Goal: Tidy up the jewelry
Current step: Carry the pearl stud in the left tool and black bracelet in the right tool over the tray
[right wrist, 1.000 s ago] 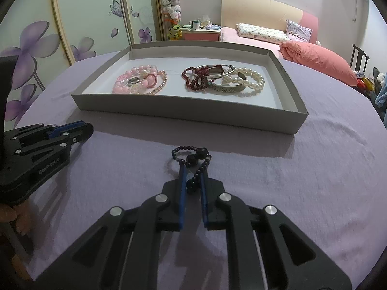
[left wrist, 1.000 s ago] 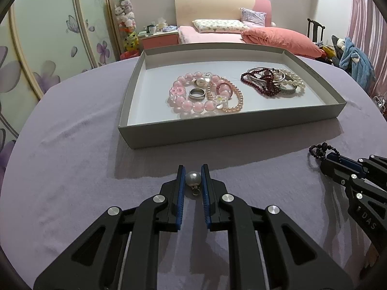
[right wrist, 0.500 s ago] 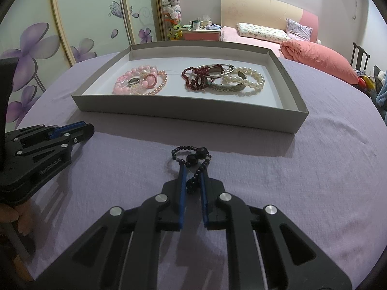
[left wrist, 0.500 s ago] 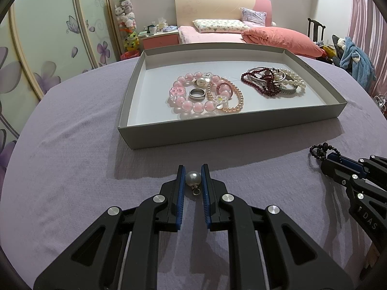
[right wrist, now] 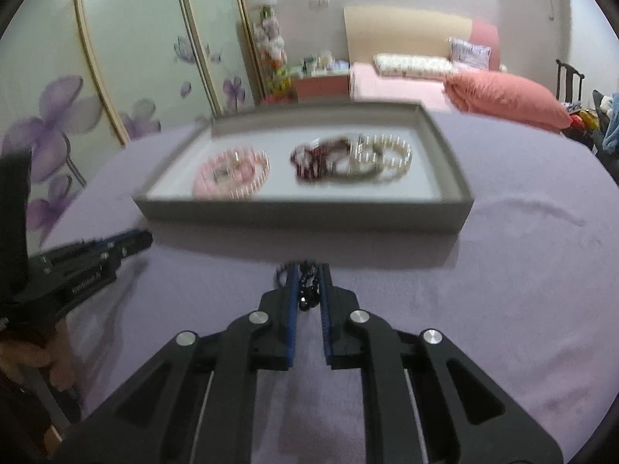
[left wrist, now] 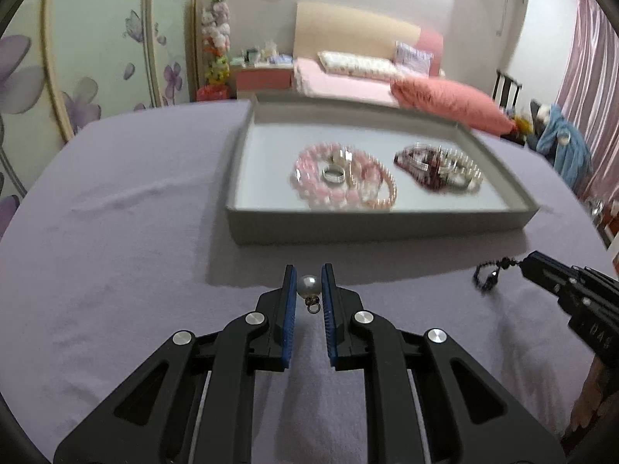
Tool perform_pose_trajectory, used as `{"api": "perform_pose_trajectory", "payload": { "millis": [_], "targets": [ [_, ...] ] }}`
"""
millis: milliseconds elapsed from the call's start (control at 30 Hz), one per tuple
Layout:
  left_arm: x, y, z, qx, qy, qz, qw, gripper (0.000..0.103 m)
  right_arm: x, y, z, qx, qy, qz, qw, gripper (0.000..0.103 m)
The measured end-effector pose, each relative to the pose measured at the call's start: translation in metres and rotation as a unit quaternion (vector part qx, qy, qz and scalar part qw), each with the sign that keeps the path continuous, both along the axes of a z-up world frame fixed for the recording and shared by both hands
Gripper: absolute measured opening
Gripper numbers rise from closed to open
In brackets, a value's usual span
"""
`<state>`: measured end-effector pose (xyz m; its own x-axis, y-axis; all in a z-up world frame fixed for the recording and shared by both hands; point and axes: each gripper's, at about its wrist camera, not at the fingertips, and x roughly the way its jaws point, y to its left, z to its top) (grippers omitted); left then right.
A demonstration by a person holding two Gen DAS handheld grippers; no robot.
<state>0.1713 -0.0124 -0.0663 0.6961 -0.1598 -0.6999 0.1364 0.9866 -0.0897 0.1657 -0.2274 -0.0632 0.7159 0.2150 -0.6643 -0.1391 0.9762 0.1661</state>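
My left gripper [left wrist: 308,274] is shut on a white pearl pendant [left wrist: 308,285] with a small metal ring, held above the purple cloth. My right gripper [right wrist: 308,270] is shut on a dark bead bracelet [right wrist: 307,290], which hangs between its fingers; it also shows in the left wrist view [left wrist: 488,275]. The grey tray [left wrist: 348,228] lies ahead with pink bead bracelets [left wrist: 340,181] and a ring at its left, and dark red beads, bangles and pearls [left wrist: 441,170] at its right. The tray also shows in the right wrist view [right wrist: 301,214].
The purple cloth [left wrist: 116,232] covers the round table. A bed with a pink pillow [left wrist: 445,100], a floral wardrobe door [right wrist: 58,123] and a chair with clothes [left wrist: 561,143] stand beyond the table. The left gripper shows at the left of the right wrist view [right wrist: 85,266].
Both grippers have lifted off the cloth with their pieces still held. The view has tilted up and the tray now appears blurred and further right in the left wrist view.
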Motion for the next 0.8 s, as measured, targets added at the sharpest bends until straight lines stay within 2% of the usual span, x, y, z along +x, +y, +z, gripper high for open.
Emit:
{"api": "perform_pose_trajectory", "payload": {
  "millis": [200, 367, 533, 800],
  "targets": [
    [-0.021, -0.002, 0.032, -0.004, -0.083, 0.007, 0.9965, 0.014, -0.014, 0.001, 0.036, 0.024, -0.085, -0.015, 0.996, 0.011],
    [-0.032, -0.013, 0.052, 0.009, -0.153, 0.012, 0.9881, 0.014, -0.020, 0.004, 0.063, 0.022, -0.154, -0.027, 0.987, 0.011],
    [-0.026, -0.023, 0.065, 0.011, -0.183, 0.013, 0.9829, 0.014, -0.015, 0.008, 0.080, 0.014, -0.197, -0.037, 0.980, 0.011],
    [-0.014, -0.035, 0.070, 0.019, -0.208, 0.018, 0.9777, 0.014, 0.004, 0.013, 0.085, 0.013, -0.215, -0.059, 0.975, 0.011]
  ]
}}
